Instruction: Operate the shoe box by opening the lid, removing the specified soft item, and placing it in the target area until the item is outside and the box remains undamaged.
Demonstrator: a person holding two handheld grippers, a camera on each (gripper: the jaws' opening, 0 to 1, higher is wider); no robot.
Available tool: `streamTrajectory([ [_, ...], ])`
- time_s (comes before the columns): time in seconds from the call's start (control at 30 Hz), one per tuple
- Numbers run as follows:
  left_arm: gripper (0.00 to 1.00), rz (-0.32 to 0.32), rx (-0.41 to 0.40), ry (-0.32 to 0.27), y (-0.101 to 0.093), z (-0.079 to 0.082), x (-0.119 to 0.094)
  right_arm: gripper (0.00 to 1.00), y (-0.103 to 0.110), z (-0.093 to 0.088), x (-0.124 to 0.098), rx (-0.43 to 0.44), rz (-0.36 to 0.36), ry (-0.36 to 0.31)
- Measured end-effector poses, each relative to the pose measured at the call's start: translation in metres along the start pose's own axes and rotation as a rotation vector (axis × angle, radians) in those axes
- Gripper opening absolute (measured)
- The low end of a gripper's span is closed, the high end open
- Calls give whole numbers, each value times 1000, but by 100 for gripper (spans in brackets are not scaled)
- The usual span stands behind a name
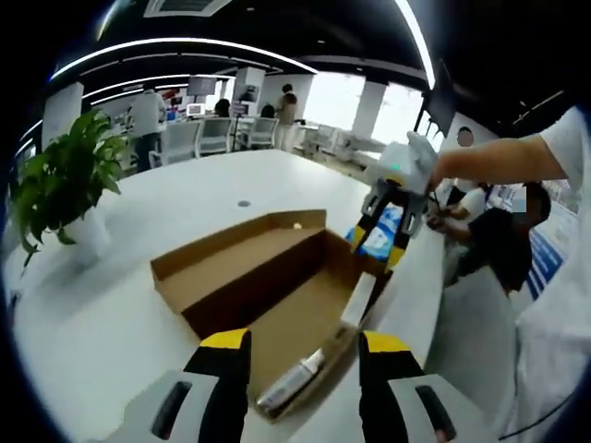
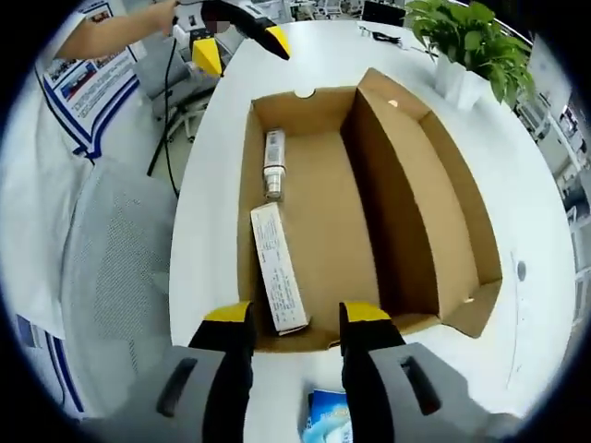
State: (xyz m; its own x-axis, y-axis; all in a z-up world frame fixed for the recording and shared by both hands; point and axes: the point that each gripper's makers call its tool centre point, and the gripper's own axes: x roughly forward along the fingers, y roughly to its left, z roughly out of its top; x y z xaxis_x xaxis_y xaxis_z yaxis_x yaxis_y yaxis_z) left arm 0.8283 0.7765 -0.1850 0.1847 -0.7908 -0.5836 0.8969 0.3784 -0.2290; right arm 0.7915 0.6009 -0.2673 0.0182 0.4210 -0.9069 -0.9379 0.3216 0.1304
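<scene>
We see the right gripper (image 1: 391, 231) raised beyond the open cardboard shoe box (image 2: 369, 203), fingers closed on a blue-white soft pack (image 1: 377, 233). Left gripper (image 1: 305, 355) low, fingers apart, empty. Tube (image 2: 273, 162) and flat carton (image 2: 278, 268) lie inside; glossy white desk (image 1: 111, 314).

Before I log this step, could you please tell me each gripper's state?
Left gripper: open, holding nothing.
Right gripper: closed on a soft blue-and-white packet.

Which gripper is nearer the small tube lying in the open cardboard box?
Left. The left gripper hovers just above the small tube; the right gripper is at the open cardboard box's opposite end.
</scene>
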Motion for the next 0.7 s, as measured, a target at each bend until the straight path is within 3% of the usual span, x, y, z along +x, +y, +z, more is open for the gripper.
streamTrajectory([
  [0.7, 47, -7, -48, -3, 11, -8, 11, 27, 6, -13, 33, -32, 103, 82],
])
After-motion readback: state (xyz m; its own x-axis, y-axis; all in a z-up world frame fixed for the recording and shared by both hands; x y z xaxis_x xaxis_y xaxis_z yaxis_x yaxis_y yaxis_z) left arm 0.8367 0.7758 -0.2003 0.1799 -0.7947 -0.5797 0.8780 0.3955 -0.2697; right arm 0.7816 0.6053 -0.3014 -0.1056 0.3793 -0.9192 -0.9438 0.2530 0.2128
